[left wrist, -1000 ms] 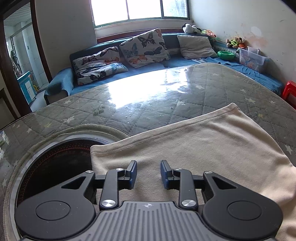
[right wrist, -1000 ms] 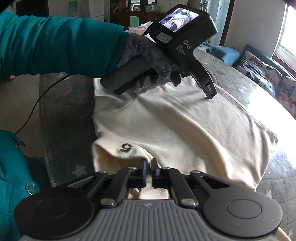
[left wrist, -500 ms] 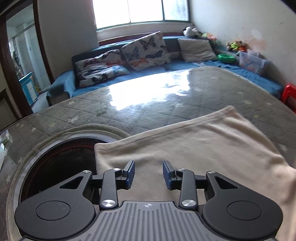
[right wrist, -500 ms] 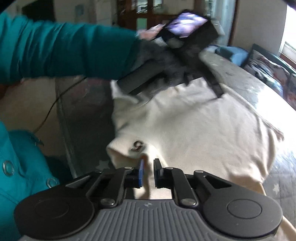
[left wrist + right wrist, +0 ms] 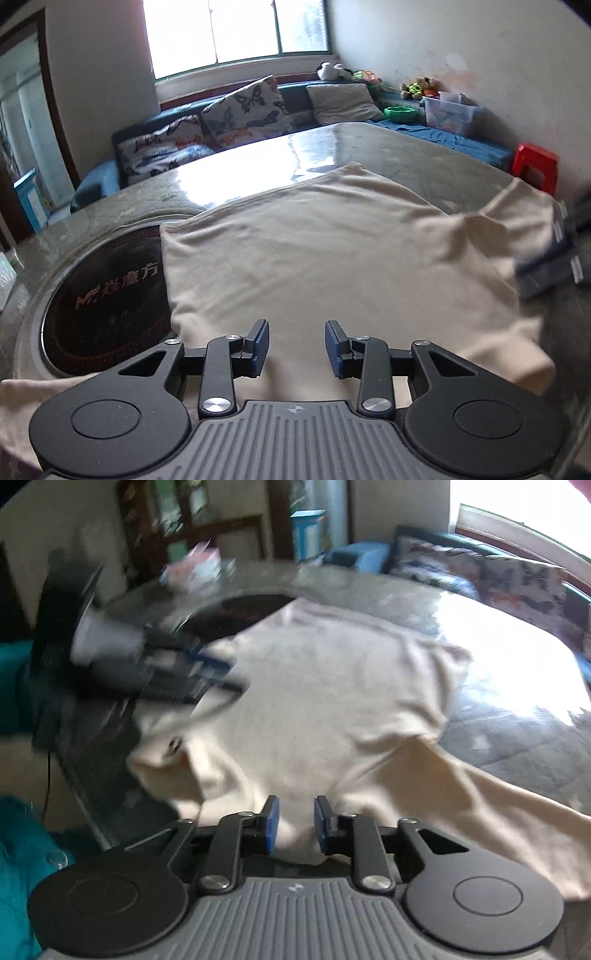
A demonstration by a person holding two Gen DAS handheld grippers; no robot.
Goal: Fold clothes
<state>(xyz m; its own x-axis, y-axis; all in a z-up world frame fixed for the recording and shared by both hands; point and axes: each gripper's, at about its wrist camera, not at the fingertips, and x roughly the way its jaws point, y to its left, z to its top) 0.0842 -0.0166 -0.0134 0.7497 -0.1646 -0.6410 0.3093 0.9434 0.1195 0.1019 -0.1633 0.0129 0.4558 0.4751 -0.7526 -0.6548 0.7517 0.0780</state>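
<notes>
My left fingers [image 5: 258,347] are open, with a wide gap between the blue pads, and nothing is between them. My left gripper [image 5: 296,348] hovers low over the near edge of the cream garment [image 5: 314,251], which lies spread on the tabletop [image 5: 369,147]. My right fingers [image 5: 271,823] are also apart, with a smaller gap; cream cloth shows in this gap, but I cannot tell if the pads touch it. My right gripper [image 5: 296,824] is above a loose part of the garment [image 5: 314,709] that hangs toward the tabletop edge.

Only the left view shows the dark round cooktop [image 5: 103,295] with pale characters on it, set in the tabletop; the left corner of the garment covers a part of it. It also shows the sofa [image 5: 207,136] with butterfly cushions under the window and the red stool [image 5: 535,166] at the right. My right gripper [image 5: 554,254] appears there as a blurred shape at the right edge, by a raised fold. Only the right view shows my left gripper [image 5: 207,668], blurred, coming from the left over the garment, and a small dark mark [image 5: 173,744] on the cloth near the front corner.

Both grippers point forward and slightly down. In the left view the garment's long axis runs from left to right, and the far straight edge faces the sofa.
</notes>
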